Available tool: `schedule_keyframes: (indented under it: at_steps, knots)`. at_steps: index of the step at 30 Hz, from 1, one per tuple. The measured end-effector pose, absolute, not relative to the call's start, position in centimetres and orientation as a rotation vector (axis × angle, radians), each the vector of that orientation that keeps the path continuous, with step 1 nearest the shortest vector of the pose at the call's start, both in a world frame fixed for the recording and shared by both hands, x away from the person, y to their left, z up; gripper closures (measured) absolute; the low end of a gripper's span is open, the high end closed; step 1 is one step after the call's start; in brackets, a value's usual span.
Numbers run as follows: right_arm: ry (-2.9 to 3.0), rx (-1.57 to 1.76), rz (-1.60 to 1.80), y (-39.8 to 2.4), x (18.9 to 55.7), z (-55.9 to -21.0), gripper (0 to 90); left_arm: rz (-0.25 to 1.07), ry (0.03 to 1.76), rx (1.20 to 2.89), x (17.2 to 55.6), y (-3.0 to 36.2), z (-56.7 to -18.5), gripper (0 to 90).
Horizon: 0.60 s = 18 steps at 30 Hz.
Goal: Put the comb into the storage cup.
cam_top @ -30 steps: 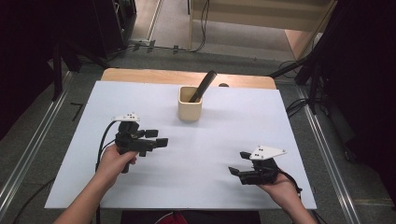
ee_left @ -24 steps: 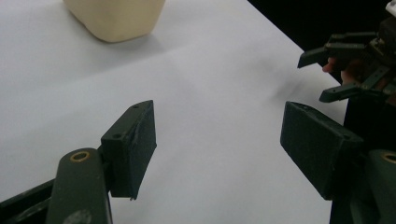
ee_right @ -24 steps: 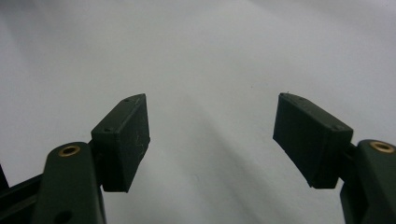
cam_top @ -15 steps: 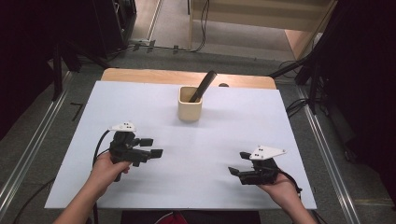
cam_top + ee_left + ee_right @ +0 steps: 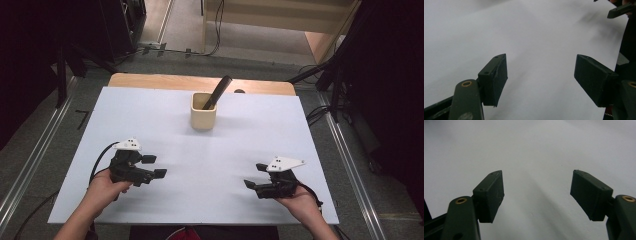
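A cream square cup (image 5: 203, 111) stands at the back middle of the white table (image 5: 150, 115), with a dark flat tool (image 5: 217, 92) leaning out of it toward the right. My left gripper (image 5: 154, 166) rests low at the front left, jaws pointing right, open and empty; in the left gripper view (image 5: 540, 75) only white table lies between its jaws. At the front right my right gripper (image 5: 255, 176) points left, also open with nothing held, and the right gripper view (image 5: 537, 191) shows bare table between its jaws. Both grippers sit well short of the cup.
A wooden strip (image 5: 150, 80) runs along the table's far edge. Metal rails (image 5: 30, 165) flank the table on the floor, with cables (image 5: 215, 25) behind it. The other gripper's jaw tip (image 5: 621, 10) shows at the top right of the left gripper view.
My left gripper has drawn back toward the table's front edge and slightly lower. The right gripper has stayed where it was.
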State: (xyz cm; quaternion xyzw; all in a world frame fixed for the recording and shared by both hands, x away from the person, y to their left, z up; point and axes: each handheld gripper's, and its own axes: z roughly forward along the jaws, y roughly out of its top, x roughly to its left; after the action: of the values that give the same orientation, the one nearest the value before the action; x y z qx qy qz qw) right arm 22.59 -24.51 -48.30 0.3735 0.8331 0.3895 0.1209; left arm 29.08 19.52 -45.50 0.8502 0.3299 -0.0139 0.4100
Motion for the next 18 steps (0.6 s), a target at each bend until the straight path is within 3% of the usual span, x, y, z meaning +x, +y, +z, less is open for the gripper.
schedule_keyframes:
  at_steps: [18]
  knots:
    - [2.437, 1.098, 1.123, -24.5, 22.6, -48.4, 25.3, 0.084, 0.851, 2.191, 27.8, 21.0, -45.5, 27.5]
